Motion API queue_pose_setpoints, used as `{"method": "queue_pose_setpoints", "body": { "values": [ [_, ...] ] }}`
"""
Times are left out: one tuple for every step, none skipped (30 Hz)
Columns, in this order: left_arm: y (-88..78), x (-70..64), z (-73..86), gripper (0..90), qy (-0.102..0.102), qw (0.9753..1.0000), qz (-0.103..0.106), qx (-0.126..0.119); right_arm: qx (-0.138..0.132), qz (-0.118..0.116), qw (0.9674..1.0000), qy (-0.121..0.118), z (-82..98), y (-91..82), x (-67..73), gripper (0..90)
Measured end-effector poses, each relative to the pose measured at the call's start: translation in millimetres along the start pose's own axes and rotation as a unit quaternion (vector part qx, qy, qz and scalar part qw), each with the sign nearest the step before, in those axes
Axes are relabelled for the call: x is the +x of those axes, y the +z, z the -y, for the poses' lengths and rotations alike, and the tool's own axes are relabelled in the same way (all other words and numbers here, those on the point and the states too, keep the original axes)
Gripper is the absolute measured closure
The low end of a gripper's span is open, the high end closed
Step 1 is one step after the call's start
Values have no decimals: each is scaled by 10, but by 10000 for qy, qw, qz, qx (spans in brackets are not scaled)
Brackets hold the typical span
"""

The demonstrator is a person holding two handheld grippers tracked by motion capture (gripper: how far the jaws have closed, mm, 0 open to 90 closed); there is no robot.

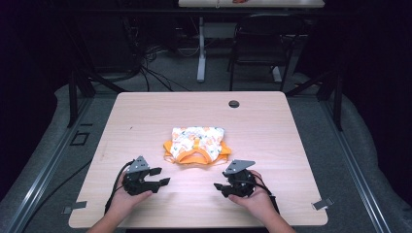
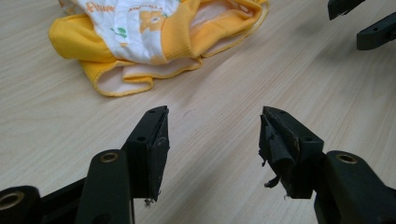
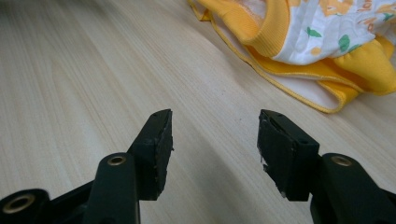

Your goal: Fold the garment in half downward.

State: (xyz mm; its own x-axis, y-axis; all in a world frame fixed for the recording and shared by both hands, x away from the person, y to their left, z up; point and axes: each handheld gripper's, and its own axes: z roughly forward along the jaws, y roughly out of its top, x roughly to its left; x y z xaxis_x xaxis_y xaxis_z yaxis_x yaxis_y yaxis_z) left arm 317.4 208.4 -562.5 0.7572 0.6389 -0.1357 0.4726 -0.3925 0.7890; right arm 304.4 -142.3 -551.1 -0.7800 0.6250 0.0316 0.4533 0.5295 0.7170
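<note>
Both jaws stand apart with nothing between them: your left hand-held gripper [image 1: 154, 177] and right hand-held gripper [image 1: 224, 184] sit near the table [image 1: 272, 145] edge, the folded yellow garment [image 1: 197, 144] lying mid-table just beyond. Approach low, one hem corner per gripper, pinching only the top layer. The gripper views reveal the layered hems; the high view shows the overall fold.

A pale wood-grain table [image 1: 145, 116] with rounded corners carries a folded yellow-and-white printed baby garment [image 1: 197, 144] near its middle. A small dark round cap [image 1: 234, 104] sits by the far edge.
</note>
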Motion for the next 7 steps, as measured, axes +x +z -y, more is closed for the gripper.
{"method": "queue_pose_setpoints", "body": {
  "values": [
    [7,5,15,431,22,10000,-26,11,25,26,10000,-49,11,-7,1,449],
    [16,9,27,431,38,10000,-70,20,8,54,10000,-74,25,-3,0,449],
    [26,12,38,431,53,9999,-109,29,19,64,10000,-49,37,0,0,451],
    [32,19,44,431,61,9999,-135,39,16,90,9999,-67,50,5,-7,452],
    [36,27,49,431,58,9999,-138,33,-23,126,9999,-63,62,16,-9,452],
    [44,29,54,431,39,9999,-128,21,11,160,9998,-90,70,20,-16,453],
    [53,24,57,431,23,9999,-128,24,-22,179,9998,-80,80,32,-18,453]
  ]
}}
